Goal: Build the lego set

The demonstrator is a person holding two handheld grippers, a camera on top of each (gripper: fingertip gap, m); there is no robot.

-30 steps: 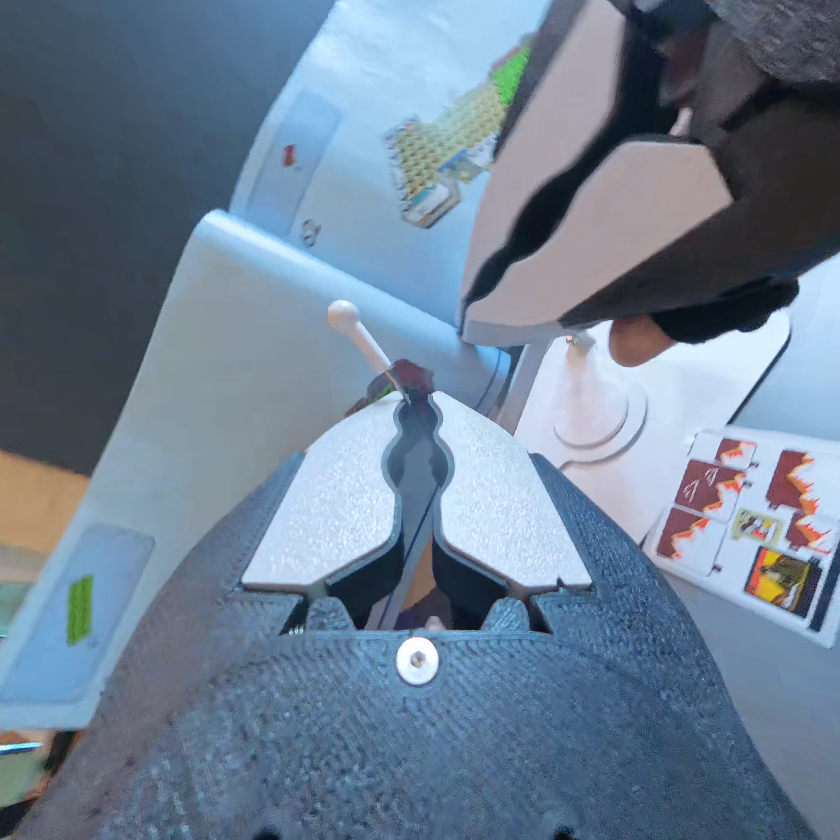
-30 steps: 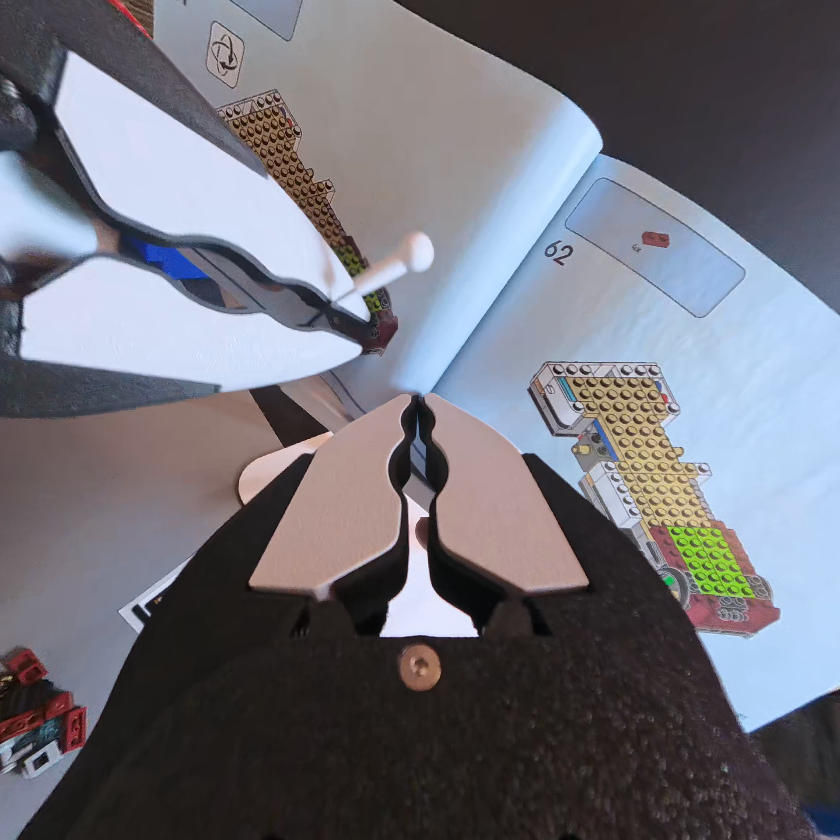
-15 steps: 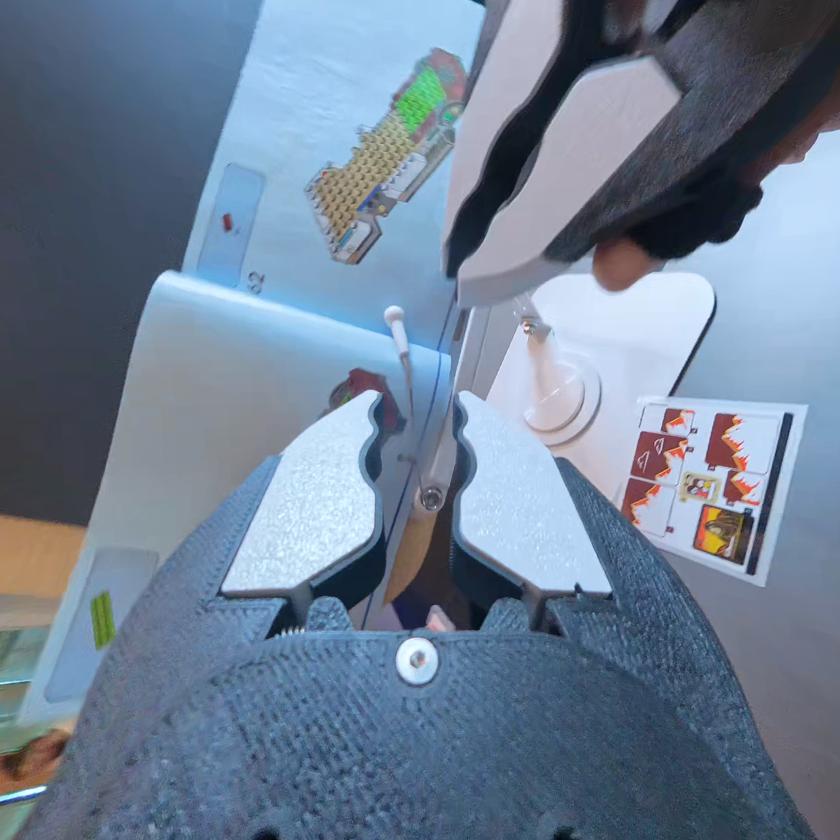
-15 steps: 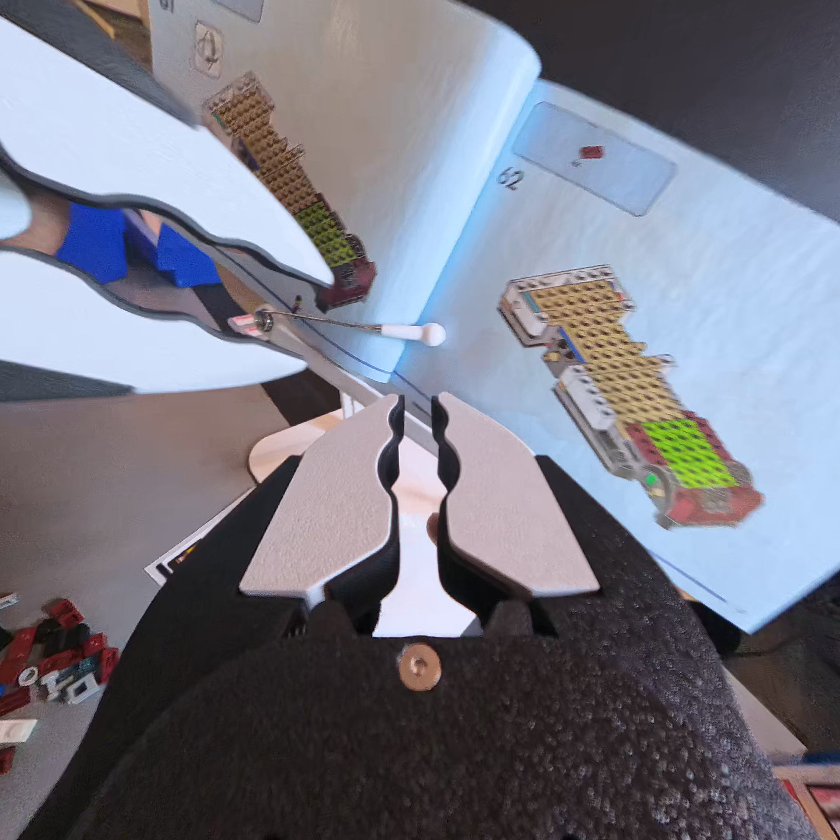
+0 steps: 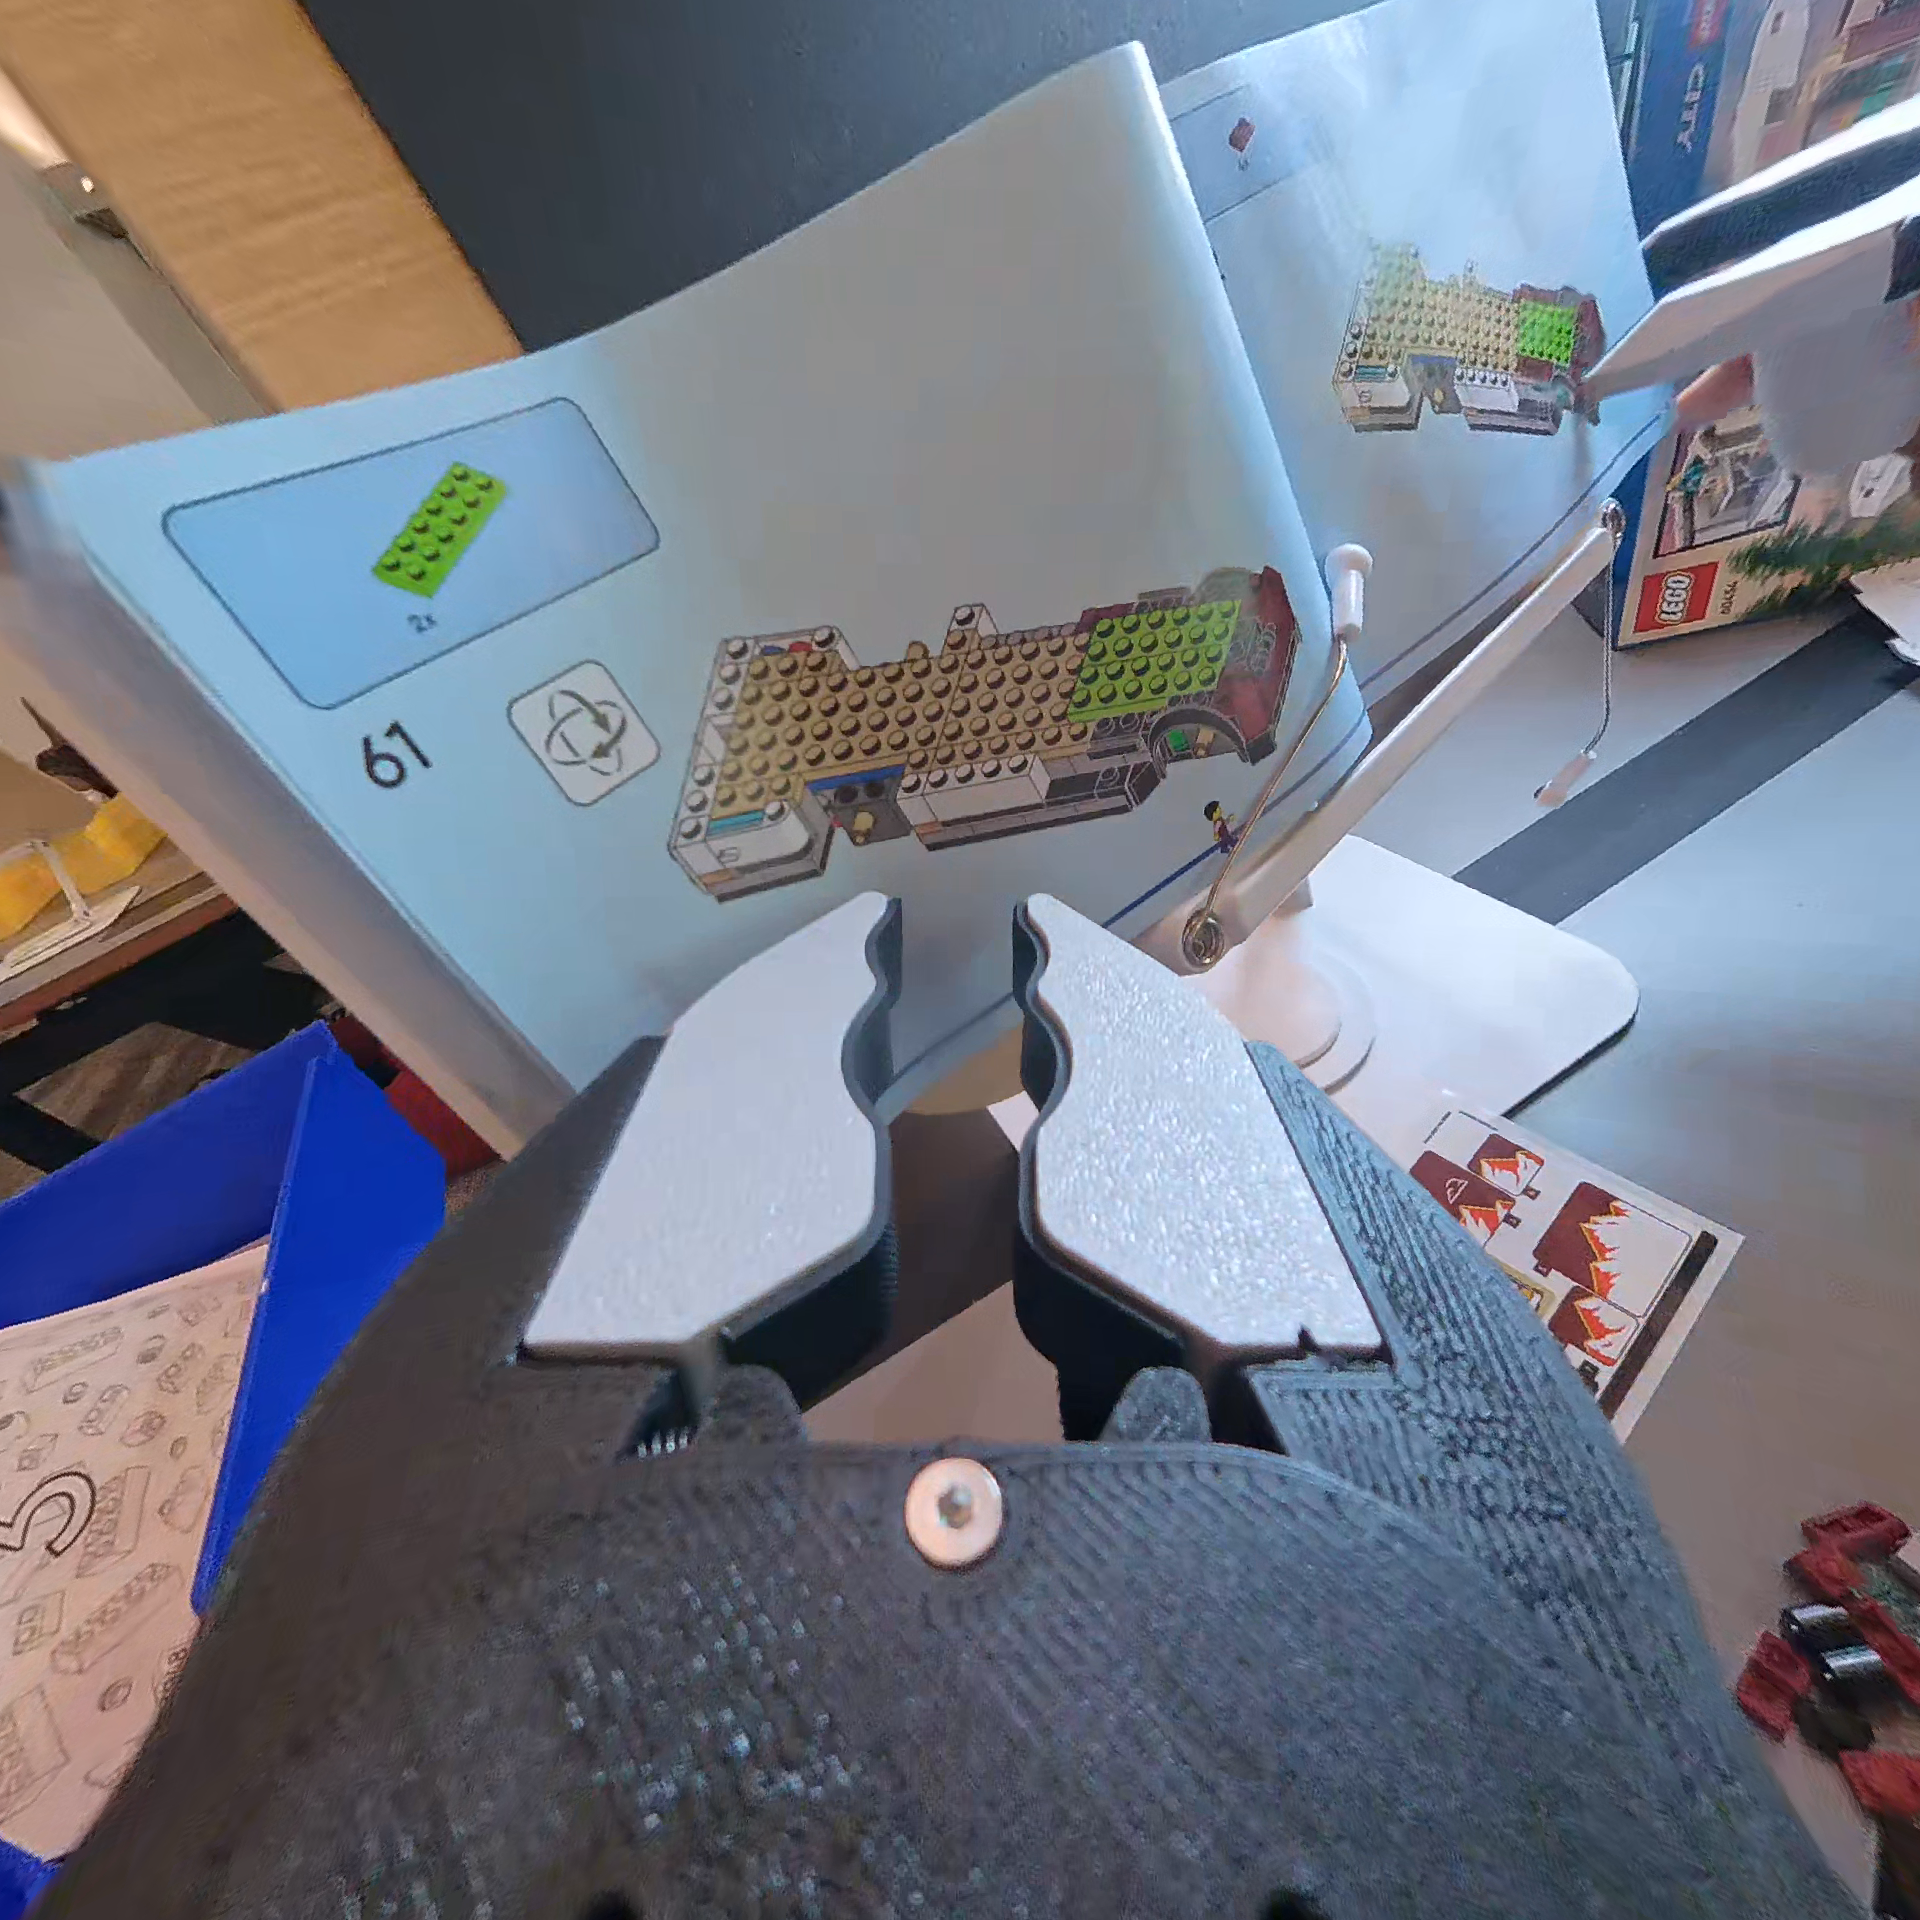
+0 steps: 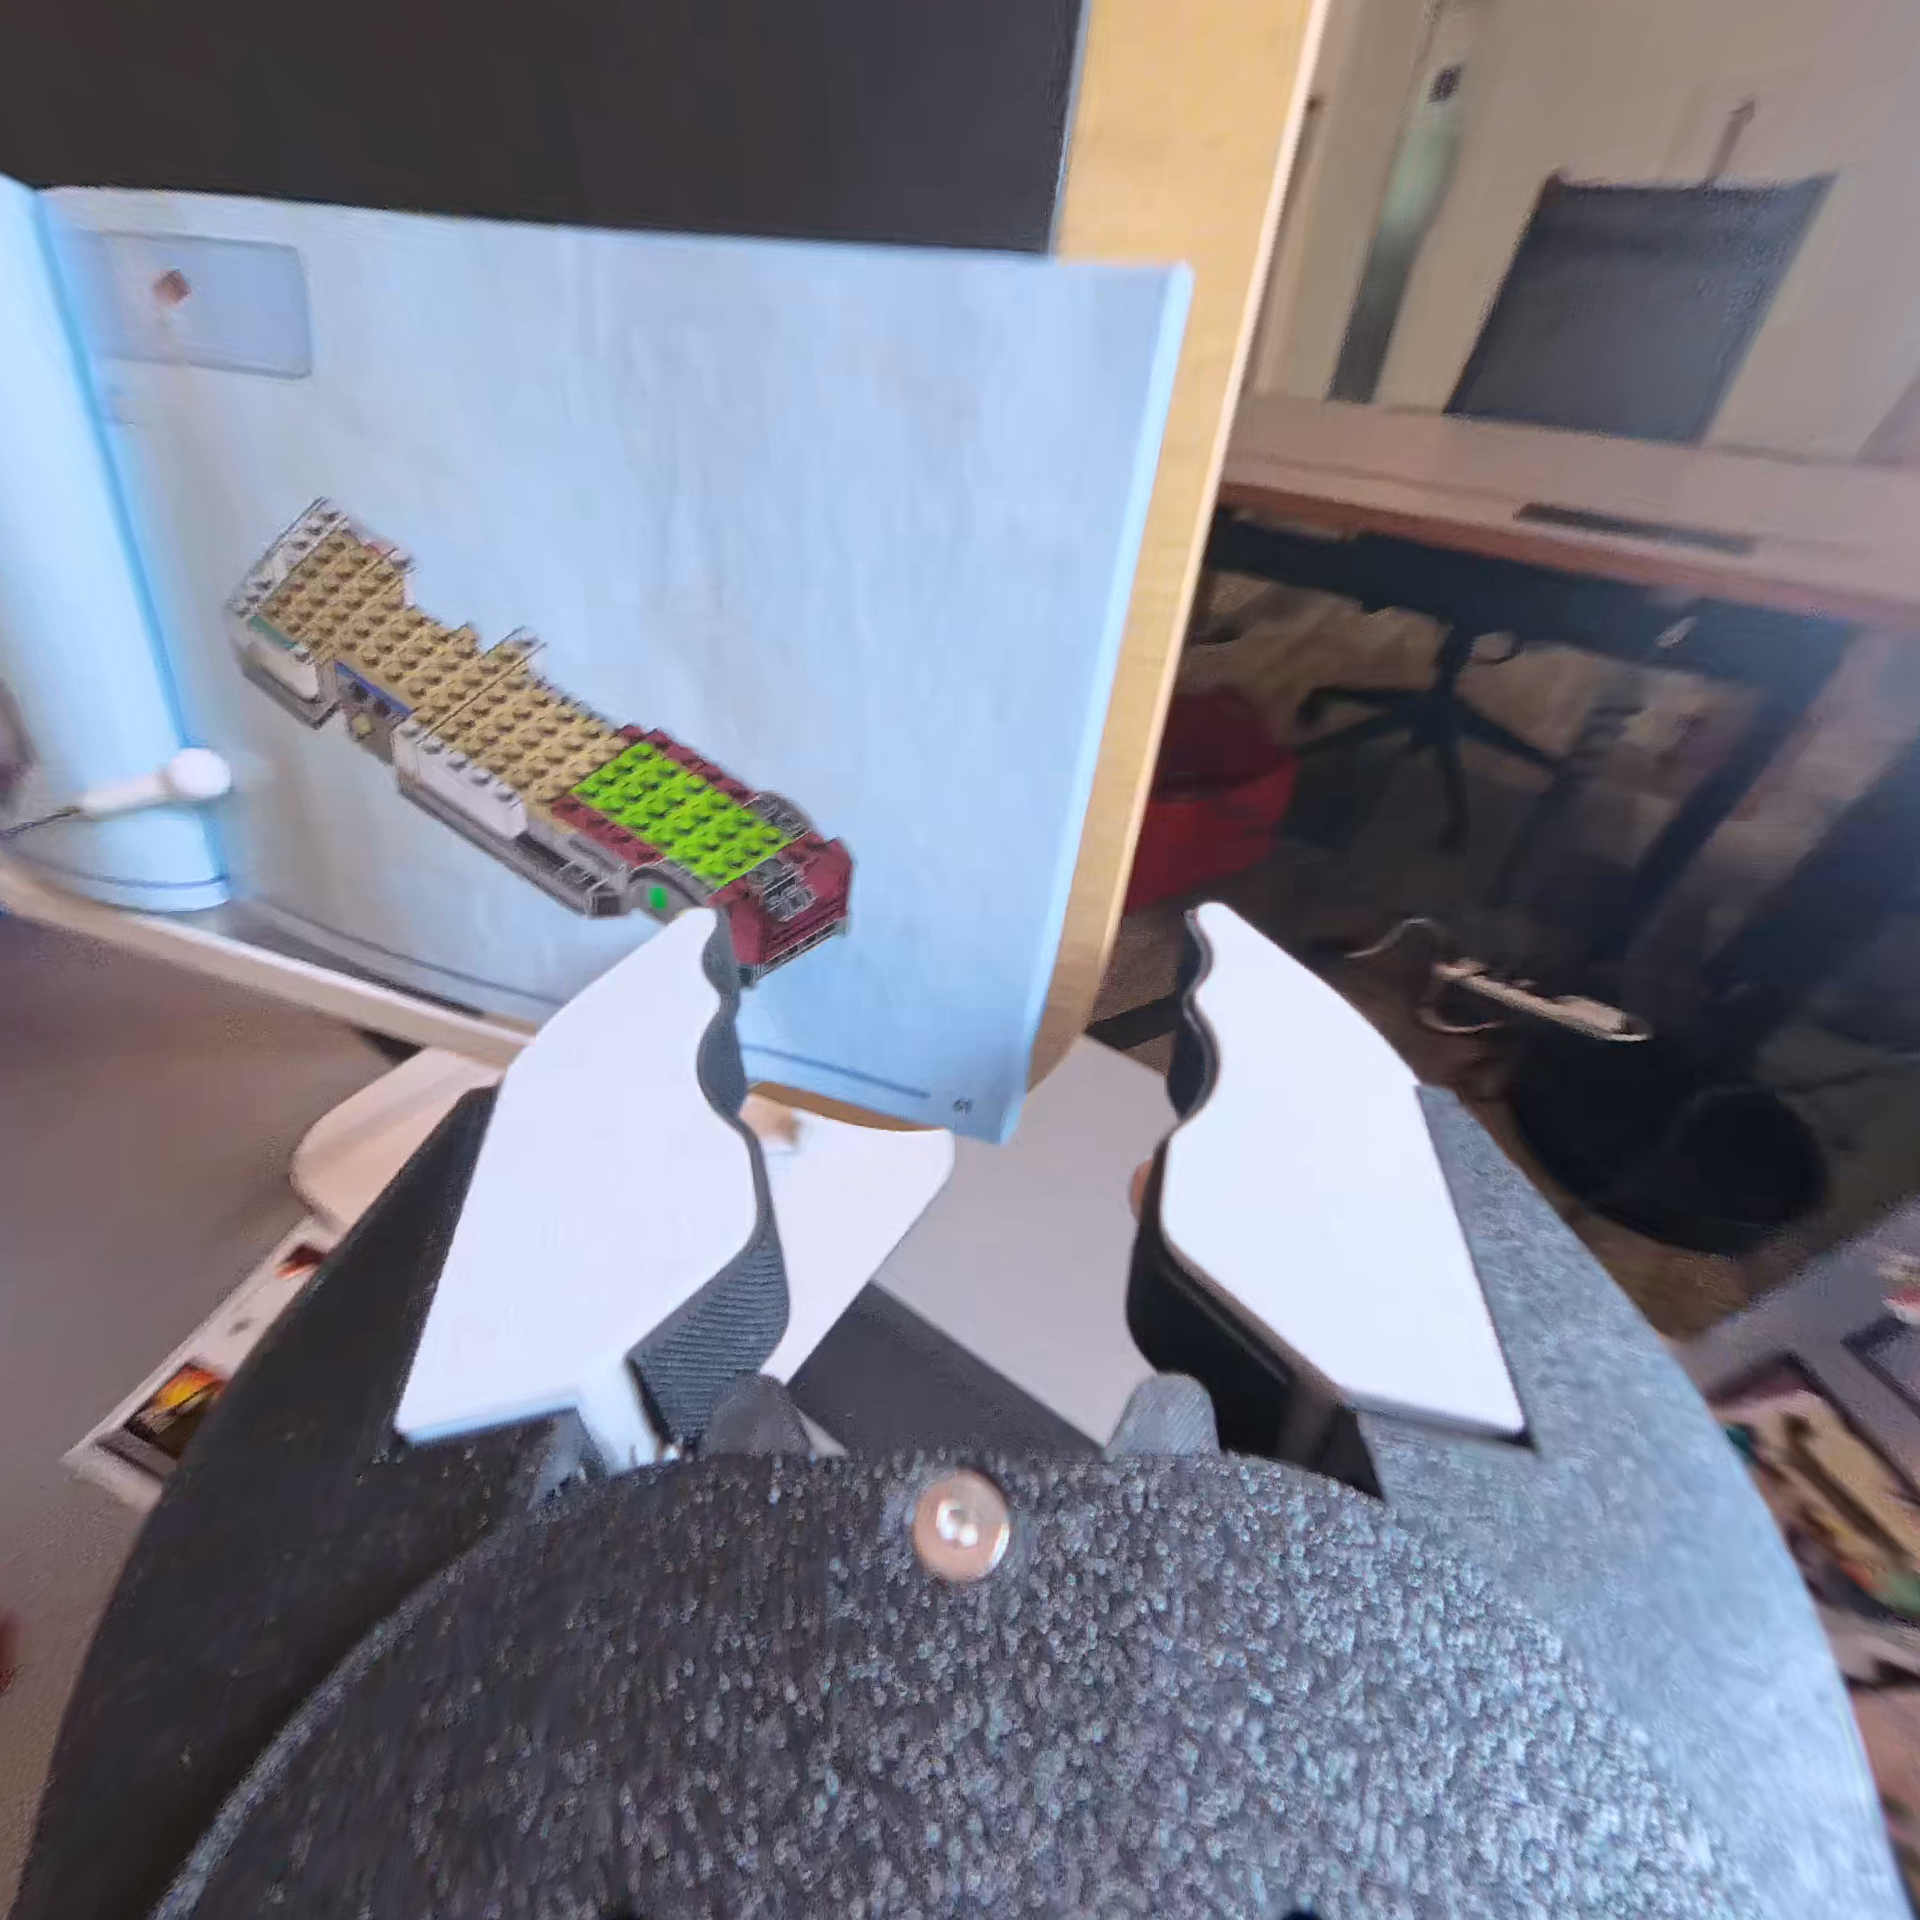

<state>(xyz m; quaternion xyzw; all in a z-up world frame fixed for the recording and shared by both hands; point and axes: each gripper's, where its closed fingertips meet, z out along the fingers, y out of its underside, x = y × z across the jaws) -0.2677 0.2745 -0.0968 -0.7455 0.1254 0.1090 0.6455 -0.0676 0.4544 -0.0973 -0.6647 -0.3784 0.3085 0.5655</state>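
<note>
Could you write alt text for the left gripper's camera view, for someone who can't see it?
The left gripper, jaws slightly apart and holding nothing, faces an open brick-building instruction booklet on a white stand, its page held by a wire clip. A sticker sheet lies to the right, a blue bin to the left.

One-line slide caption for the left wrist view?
Left gripper, fingers apart and empty, faces an open instruction booklet on a white stand.

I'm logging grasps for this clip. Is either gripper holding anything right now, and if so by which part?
Nothing is held. The left gripper stands partly open in front of the instruction booklet, with bare space between its fingers. The right gripper is wide open.
</note>
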